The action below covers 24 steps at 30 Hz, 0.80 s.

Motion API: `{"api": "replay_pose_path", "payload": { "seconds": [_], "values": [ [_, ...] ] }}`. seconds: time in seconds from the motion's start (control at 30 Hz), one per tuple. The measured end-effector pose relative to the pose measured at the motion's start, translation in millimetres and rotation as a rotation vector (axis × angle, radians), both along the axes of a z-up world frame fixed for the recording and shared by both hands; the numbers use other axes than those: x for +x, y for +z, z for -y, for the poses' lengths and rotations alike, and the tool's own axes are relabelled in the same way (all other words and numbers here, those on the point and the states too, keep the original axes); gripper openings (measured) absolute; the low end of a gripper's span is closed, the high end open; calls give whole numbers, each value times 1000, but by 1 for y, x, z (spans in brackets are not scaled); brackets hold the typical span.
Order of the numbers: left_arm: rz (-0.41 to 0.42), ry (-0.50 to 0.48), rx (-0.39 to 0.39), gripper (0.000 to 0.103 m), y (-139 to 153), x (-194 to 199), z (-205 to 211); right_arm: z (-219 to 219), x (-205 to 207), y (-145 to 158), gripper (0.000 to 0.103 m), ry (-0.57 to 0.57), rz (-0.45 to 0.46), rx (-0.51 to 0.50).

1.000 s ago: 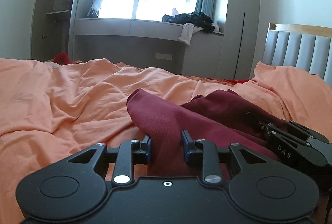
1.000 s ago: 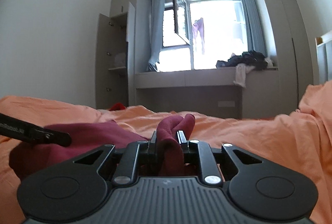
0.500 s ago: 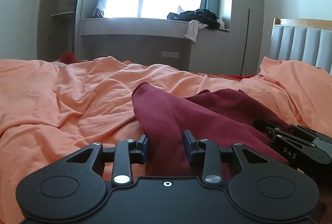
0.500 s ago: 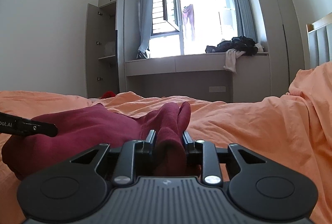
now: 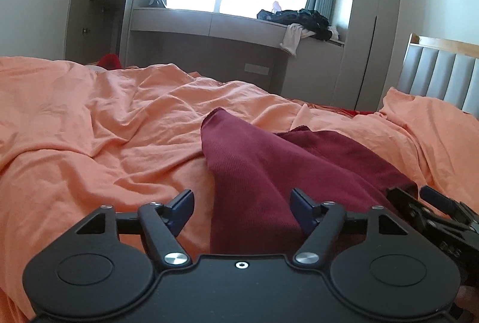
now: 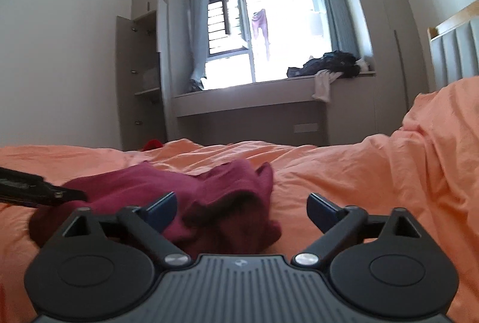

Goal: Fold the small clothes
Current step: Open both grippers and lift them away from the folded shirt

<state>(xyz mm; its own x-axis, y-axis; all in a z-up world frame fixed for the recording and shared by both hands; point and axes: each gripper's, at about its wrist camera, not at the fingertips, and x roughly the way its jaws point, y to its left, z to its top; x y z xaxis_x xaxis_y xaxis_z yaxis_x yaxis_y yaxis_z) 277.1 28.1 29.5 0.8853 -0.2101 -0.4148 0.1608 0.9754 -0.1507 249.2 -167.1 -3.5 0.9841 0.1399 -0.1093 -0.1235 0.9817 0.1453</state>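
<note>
A dark red garment (image 5: 269, 167) lies bunched on the orange bed sheet (image 5: 89, 128). My left gripper (image 5: 241, 204) is open, its jaws spread on either side of the cloth, which runs between them without being pinched. My right gripper (image 6: 241, 207) is open too, with the crumpled red garment (image 6: 215, 197) lying loose between and in front of its jaws. The right gripper also shows at the lower right of the left wrist view (image 5: 434, 212). The left gripper's finger (image 6: 39, 192) shows at the left of the right wrist view.
A grey window bench (image 5: 239, 44) with a pile of dark clothes (image 5: 302, 20) stands beyond the bed. An open wardrobe (image 6: 143, 77) is at the left. A padded headboard (image 5: 440, 74) is at the right. A red item (image 5: 109, 60) lies past the bed's far edge.
Both grippers were shut on the red garment and have opened. The cloth has dropped onto the sheet and sits lower and flatter.
</note>
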Motion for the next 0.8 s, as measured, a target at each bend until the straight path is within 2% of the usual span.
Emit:
{"api": "replay_pose_path", "payload": {
  "seconds": [0.2,0.4,0.53,0.67,0.8],
  "values": [
    [-60,-6,-44,77,-3,2,-5,-9,-12,-10,100,-13,-21,-87],
    [-76,4,-58,85,-4,1,-8,-11,-14,-12,102,-32,-33,-111],
    [-45,54,-92,100,-3,-5,-8,-12,-20,-6,102,-38,-17,-117],
    [-17,58,-124,102,2,-13,-6,-12,-30,2,103,-38,10,-121],
    [29,55,-119,102,12,-30,-3,-12,-44,13,103,-27,42,-108]
  ]
}}
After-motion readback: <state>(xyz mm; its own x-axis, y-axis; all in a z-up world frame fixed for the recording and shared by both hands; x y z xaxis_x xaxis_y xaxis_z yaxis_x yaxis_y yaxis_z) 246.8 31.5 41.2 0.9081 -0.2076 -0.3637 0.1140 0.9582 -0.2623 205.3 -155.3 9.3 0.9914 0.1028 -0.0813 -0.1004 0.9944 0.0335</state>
